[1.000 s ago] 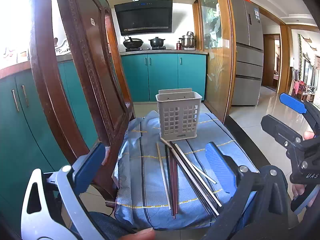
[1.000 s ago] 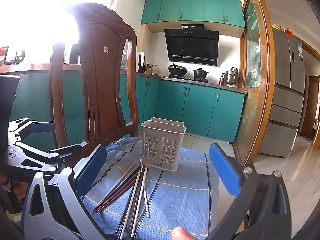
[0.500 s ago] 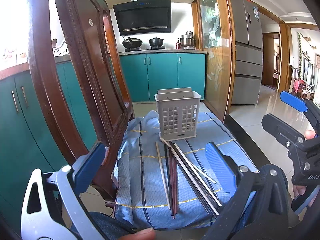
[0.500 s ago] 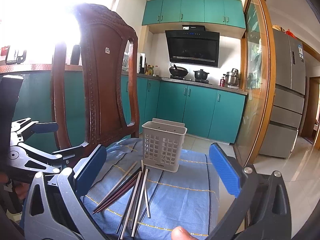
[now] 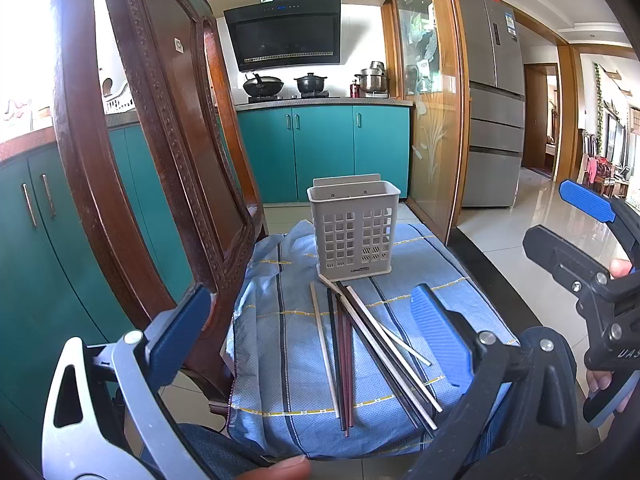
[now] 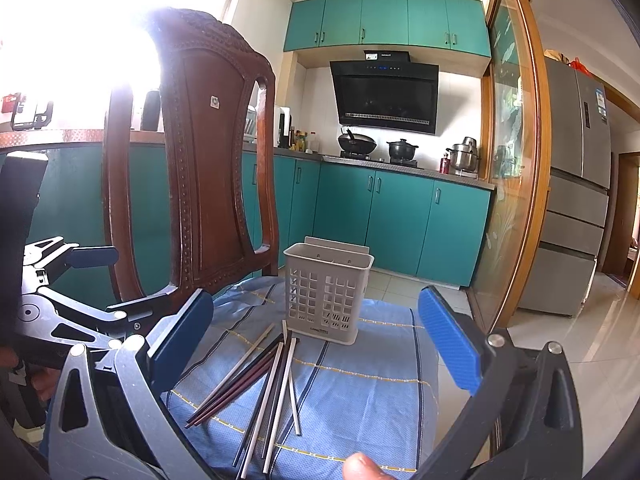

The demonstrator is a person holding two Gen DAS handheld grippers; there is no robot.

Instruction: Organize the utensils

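Observation:
A grey perforated utensil holder (image 5: 354,232) (image 6: 326,294) stands upright at the far end of a blue striped cloth (image 5: 288,364) (image 6: 360,392). Several chopsticks (image 5: 352,356) (image 6: 264,372), pale, black and dark red, lie loose on the cloth in front of the holder. My left gripper (image 5: 310,332) hovers open above the near end of the chopsticks with nothing between its blue pads. My right gripper (image 6: 316,338) is also open and empty, held over the cloth short of the holder. In the left wrist view the right gripper (image 5: 588,248) shows at the right edge.
A carved dark wooden chair back (image 5: 152,152) (image 6: 208,168) rises at the left, close to the cloth. Teal cabinets (image 5: 320,152), a stove with pots (image 5: 308,84), a glass door (image 5: 428,120) and a fridge (image 5: 492,112) lie beyond. Tiled floor (image 5: 520,232) spreads to the right.
Both grippers have drifted slightly, so the holder and chair shift a little in each view. Neither has touched anything and both stay open.

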